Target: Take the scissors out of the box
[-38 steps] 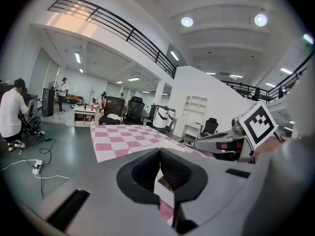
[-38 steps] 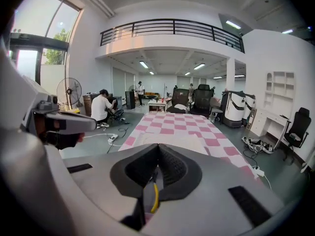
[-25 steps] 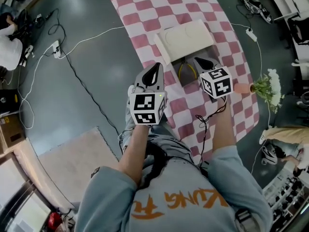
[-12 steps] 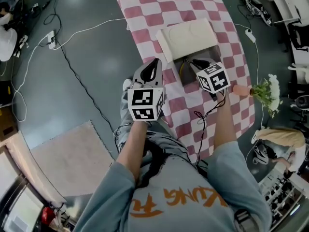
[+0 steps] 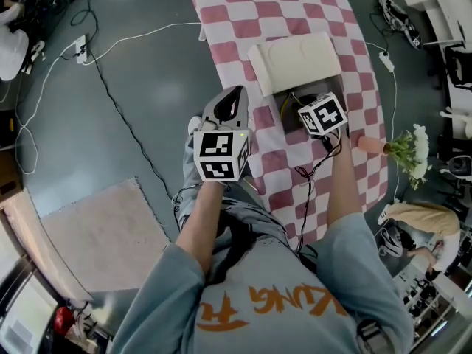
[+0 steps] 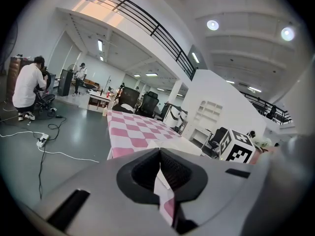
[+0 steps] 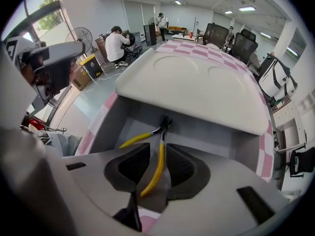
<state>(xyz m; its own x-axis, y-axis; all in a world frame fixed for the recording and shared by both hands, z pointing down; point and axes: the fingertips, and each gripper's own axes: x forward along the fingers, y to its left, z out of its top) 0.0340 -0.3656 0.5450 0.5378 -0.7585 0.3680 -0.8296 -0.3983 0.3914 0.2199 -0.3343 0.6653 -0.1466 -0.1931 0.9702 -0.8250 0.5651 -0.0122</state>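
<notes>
A grey box (image 5: 283, 121) stands on the pink checked cloth (image 5: 243, 6), its cream lid (image 5: 299, 61) swung back. Yellow-handled scissors (image 7: 156, 156) lie on the box floor (image 7: 123, 127), pivot towards the lid (image 7: 197, 87); in the head view only a bit of their yellow handles (image 5: 286, 103) shows. My right gripper (image 7: 158, 167) points steeply down into the box, its jaws opening, with one yellow handle between them and the pads off it. My left gripper (image 5: 234, 96) hangs shut and empty left of the box, over the cloth's edge (image 6: 133, 132).
A potted plant (image 5: 405, 142) stands at the cloth's right edge. White cables and a power strip (image 5: 81, 48) lie on the grey floor at left, a pale rug (image 5: 96, 227) nearer me. A person (image 6: 28, 87) sits far off at a desk.
My right gripper has sunk into the box, tipped more steeply down, and its jaws have parted around a scissor handle. The left gripper has drifted slightly lower.
</notes>
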